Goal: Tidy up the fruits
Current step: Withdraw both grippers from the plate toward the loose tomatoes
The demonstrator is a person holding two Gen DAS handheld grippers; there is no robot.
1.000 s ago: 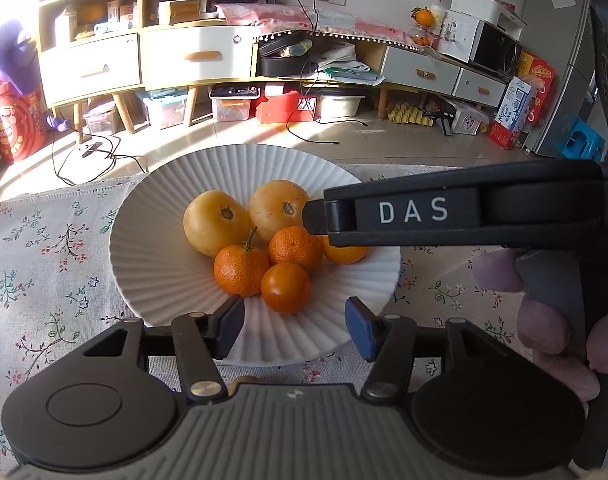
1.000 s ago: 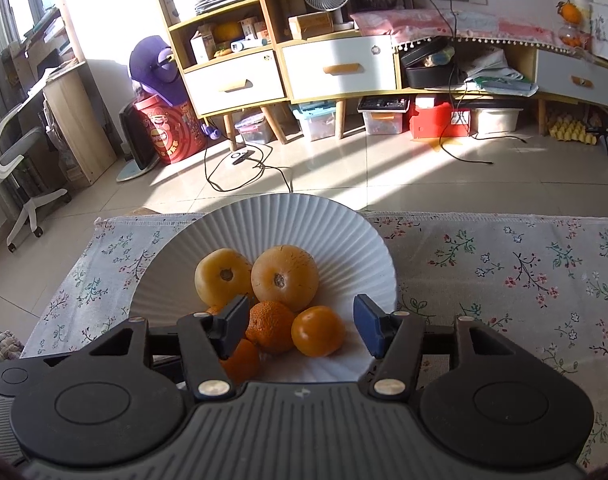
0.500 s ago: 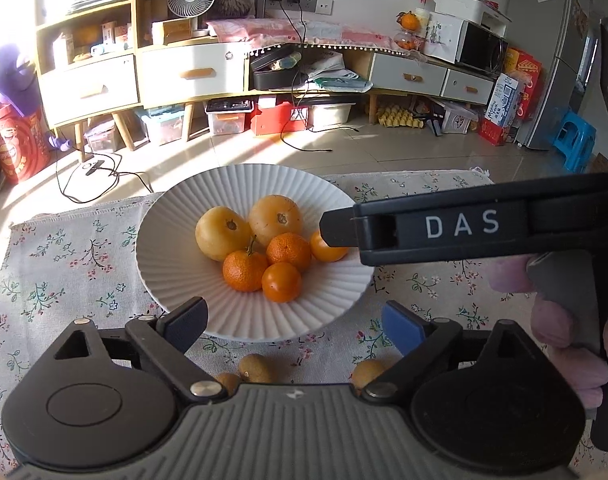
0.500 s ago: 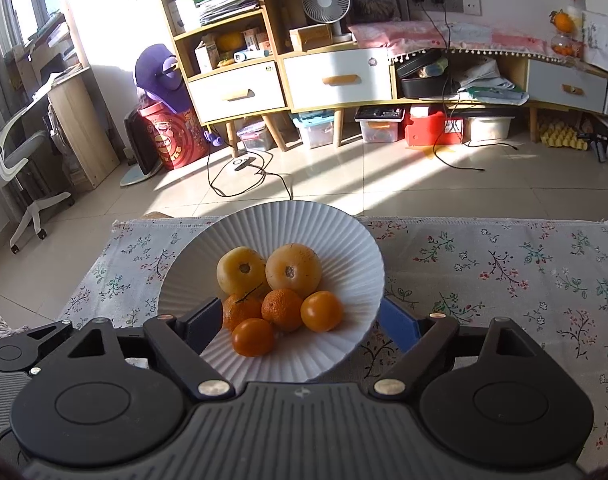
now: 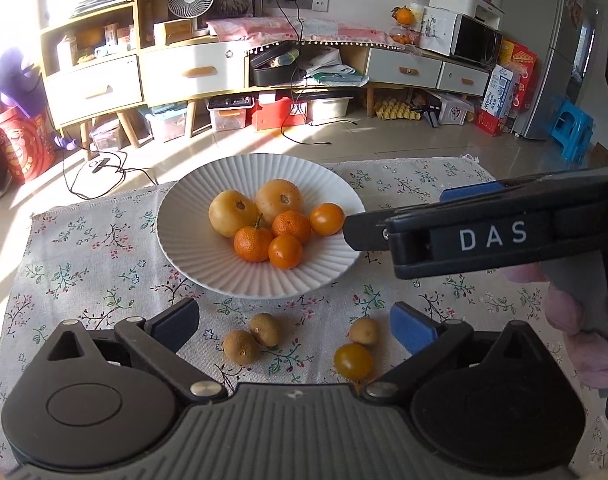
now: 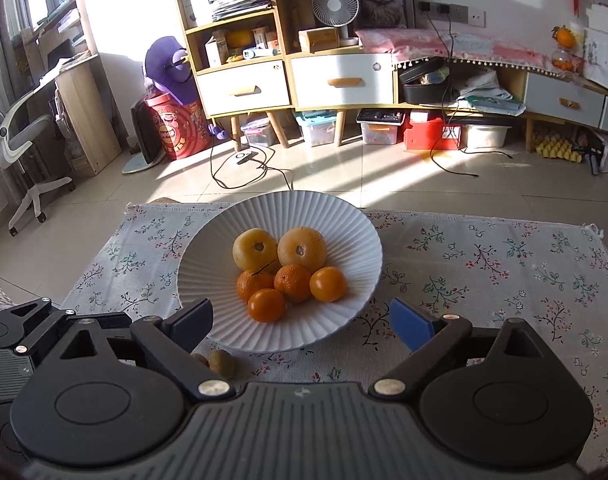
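Observation:
A white ribbed plate [image 5: 207, 256] [image 6: 344, 236] on the floral cloth holds two yellow pears [image 5: 231, 213] and several oranges [image 5: 286, 251]. On the cloth near me lie three brown longans [image 5: 241, 345] and a small yellow-orange fruit [image 5: 353, 360]. My left gripper [image 5: 295, 322] is open and empty above the loose fruit. My right gripper [image 6: 301, 320] is open and empty at the plate's near edge; it shows from the side in the left wrist view [image 5: 484, 236]. Two longans [image 6: 221, 363] peek out by its left finger.
The floral tablecloth [image 5: 83, 264] covers the table, its far edge just behind the plate. Beyond are the tiled floor, cabinets [image 6: 340, 80], storage boxes and an office chair [image 6: 19, 152].
Both grippers have pulled back and up from the plate and opened wider. The loose fruit on the cloth has come into the left wrist view.

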